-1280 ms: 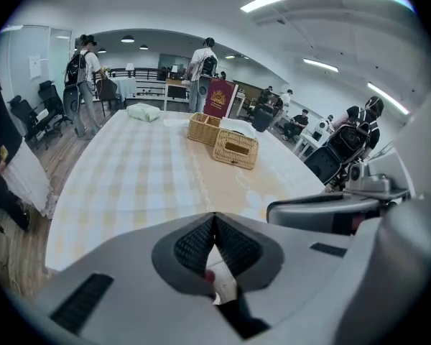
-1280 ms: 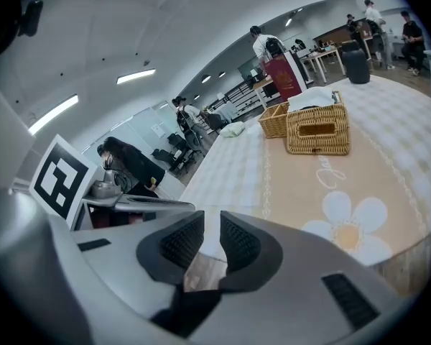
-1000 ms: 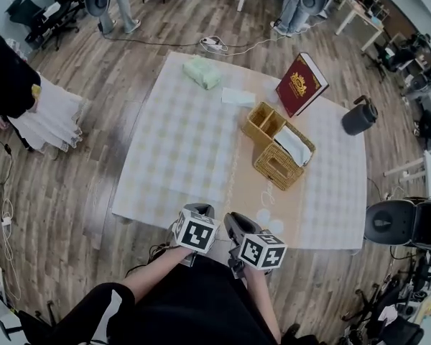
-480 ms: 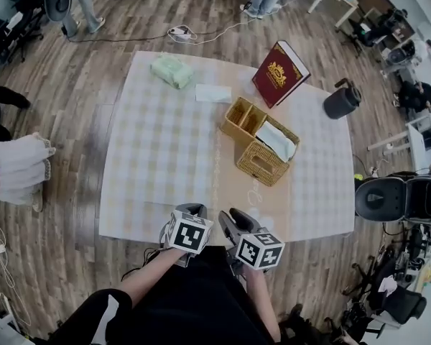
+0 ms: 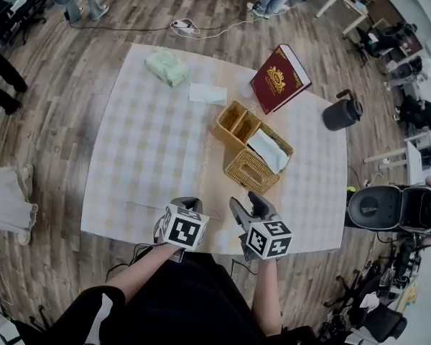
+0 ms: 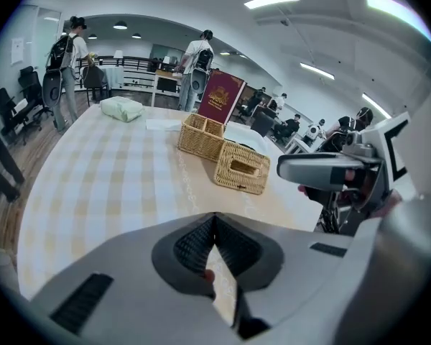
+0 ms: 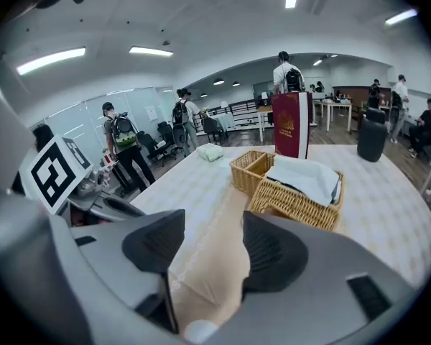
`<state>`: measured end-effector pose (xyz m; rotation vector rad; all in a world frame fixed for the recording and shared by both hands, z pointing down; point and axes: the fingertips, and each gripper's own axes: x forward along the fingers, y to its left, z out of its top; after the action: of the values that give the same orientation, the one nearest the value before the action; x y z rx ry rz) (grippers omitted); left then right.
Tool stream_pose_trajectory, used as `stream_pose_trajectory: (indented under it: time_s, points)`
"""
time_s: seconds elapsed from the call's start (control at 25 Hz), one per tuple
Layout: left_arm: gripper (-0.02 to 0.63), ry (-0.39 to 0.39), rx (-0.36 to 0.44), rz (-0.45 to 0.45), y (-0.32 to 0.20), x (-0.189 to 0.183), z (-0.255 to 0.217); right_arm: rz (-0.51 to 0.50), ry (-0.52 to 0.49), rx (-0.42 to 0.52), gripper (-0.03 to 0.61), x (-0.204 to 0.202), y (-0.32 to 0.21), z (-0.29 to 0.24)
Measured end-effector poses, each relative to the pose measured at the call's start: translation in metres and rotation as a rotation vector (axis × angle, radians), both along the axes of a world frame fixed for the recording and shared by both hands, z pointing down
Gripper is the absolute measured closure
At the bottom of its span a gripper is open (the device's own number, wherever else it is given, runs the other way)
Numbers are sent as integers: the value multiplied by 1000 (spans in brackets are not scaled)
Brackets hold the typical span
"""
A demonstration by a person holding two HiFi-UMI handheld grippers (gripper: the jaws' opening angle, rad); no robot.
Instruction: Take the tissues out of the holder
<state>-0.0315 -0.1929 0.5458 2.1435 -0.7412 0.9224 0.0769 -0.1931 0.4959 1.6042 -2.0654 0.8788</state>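
A wicker holder (image 5: 253, 149) stands right of the table's middle, with white tissues (image 5: 268, 149) lying in its rear part. The right gripper view shows the holder (image 7: 294, 196) and the tissues (image 7: 307, 176) just ahead. Both grippers hover at the table's near edge, well short of the holder. My right gripper (image 5: 249, 207) (image 7: 212, 232) is open; its jaws have just been opening, with nothing between them. My left gripper (image 5: 184, 206) (image 6: 215, 220) is shut and empty. In the left gripper view the holder (image 6: 233, 162) is further off.
A red book (image 5: 279, 79) leans upright behind the holder. A green pack (image 5: 167, 67) and a flat napkin (image 5: 207, 93) lie at the far left of the checked cloth (image 5: 144, 149). A black jug (image 5: 343, 112) stands at the far right. People and chairs surround the table.
Both grippers have moved forward over the table's near edge, the right one further and with a roll. The right jaws have spread apart.
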Motion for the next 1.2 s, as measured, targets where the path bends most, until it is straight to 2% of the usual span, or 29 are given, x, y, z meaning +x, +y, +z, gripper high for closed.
stream_pose_trajectory:
  time_s: [0.32, 0.6, 0.76, 1.0, 1.2]
  points:
    - [615, -15, -19, -100, -27, 32, 7, -93, 46, -5, 308, 62, -61, 1]
    - [615, -24, -54, -177, -39, 53, 24, -266, 245, -23, 264, 103, -104, 13]
    - [615, -36, -79, -212, -40, 57, 35, -334, 318, -33, 248, 120, -122, 18]
    - [615, -47, -104, -266, -46, 56, 47, -466, 450, -145, 216, 143, -139, 47]
    - [615, -51, -128, -299, -48, 50, 55, -558, 467, -243, 216, 151, -149, 72]
